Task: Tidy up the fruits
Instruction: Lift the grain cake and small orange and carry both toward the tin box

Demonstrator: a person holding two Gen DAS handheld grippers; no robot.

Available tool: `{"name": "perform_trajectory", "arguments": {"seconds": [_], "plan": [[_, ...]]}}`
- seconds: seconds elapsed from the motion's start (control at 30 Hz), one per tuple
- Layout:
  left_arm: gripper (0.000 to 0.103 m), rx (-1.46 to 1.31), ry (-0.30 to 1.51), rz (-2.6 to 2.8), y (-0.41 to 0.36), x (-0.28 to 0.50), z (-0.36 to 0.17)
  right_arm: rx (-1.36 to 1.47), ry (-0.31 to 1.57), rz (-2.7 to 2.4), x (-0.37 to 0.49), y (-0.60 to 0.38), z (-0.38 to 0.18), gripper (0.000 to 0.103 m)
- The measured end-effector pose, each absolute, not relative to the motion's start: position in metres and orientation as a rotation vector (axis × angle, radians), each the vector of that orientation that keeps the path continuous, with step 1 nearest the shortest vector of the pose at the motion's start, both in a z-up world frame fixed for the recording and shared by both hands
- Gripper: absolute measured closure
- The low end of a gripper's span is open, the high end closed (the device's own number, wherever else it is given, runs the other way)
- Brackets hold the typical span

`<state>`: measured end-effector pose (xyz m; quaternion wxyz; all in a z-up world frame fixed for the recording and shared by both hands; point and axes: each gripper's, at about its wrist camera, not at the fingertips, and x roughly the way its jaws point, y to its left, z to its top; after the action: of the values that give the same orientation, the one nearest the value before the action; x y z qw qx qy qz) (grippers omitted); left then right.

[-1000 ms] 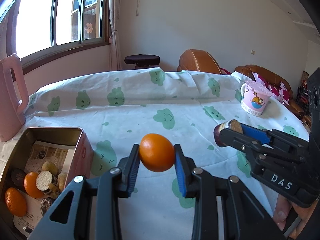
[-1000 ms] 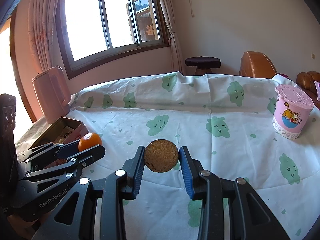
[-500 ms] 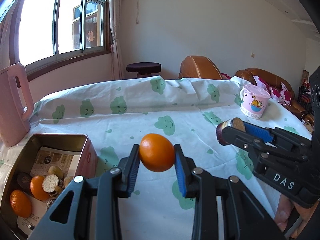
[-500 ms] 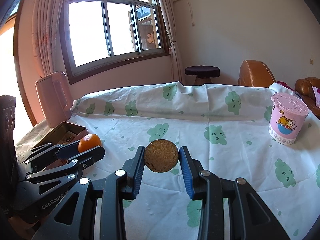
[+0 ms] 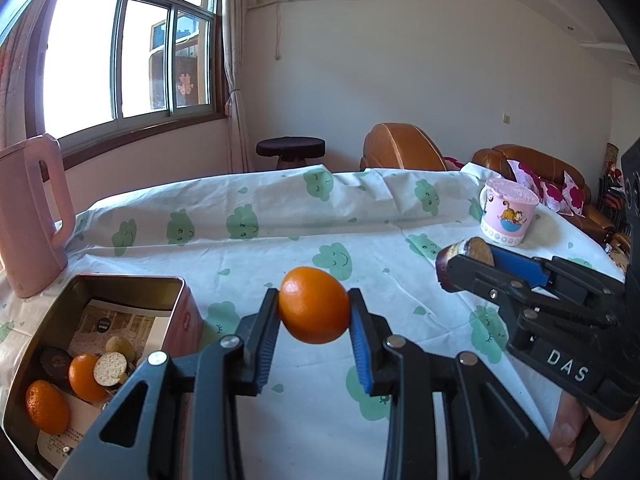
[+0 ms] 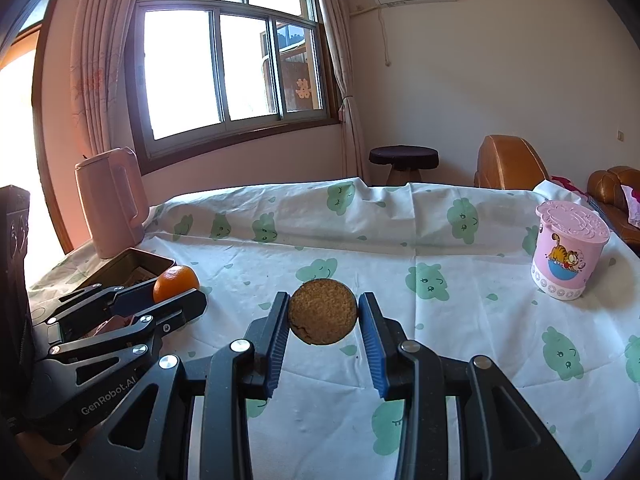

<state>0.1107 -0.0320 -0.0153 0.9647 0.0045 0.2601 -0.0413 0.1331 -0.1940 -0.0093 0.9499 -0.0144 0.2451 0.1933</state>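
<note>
L gripper [image 5: 314,312]: fingers clenched on an orange [image 5: 313,305], held above the counter [image 5: 280,248], just right of the open tin [image 5: 48,320]. R gripper [image 6: 323,318]: fingers clamp a round brown biscuit [image 6: 322,311], also off the cloth. Tin holds 2 more oranges w/ biscuits. Pink cup [image 6: 568,252] far right, pink jug [image 6: 108,204] behind tin.

- The worktop [image 6: 460,344] is covered by a white cloth printed with green cloud faces.
- A pink jug [image 5: 30,216] stands at its far left edge.
- An open metal tin [image 5: 132,284] sits just beside the jug.
- A pink lidded cartoon cup [image 6: 568,256] stands far right, well apart from the tin.
</note>
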Motion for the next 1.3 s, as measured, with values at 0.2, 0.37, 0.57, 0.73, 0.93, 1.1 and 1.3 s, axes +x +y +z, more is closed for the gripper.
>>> {"name": "perform_trajectory", "arguments": {"seconds": [0.2,0.37,0.57,0.73,0.93,1.1,1.3], "plan": [[0.068,0.01,0.507,-0.08,-0.032,0.107,-0.014,-0.033,0.479,0.389,0.13,-0.194,-0.008,0.066],[0.068,0.014,0.495,-0.076,-0.032,0.105,-0.013,-0.046,0.456,0.387,0.125,-0.193,-0.006,0.066],[0.068,0.006,0.476,-0.069,-0.029,0.1,-0.011,-0.057,0.435,0.385,0.121,-0.192,-0.005,0.066],[0.068,0.008,0.466,-0.065,-0.029,0.099,-0.01,-0.06,0.419,0.383,0.118,-0.192,-0.004,0.066],[0.068,0.006,0.451,-0.061,-0.027,0.096,-0.008,-0.062,0.397,0.377,0.113,-0.194,-0.002,0.066],[0.068,0.009,0.438,-0.055,-0.027,0.093,-0.007,-0.066,0.383,0.377,0.109,-0.194,-0.001,0.066],[0.068,0.017,0.418,-0.045,-0.027,0.088,-0.006,-0.067,0.365,0.374,0.104,-0.195,-0.001,0.066]]}}
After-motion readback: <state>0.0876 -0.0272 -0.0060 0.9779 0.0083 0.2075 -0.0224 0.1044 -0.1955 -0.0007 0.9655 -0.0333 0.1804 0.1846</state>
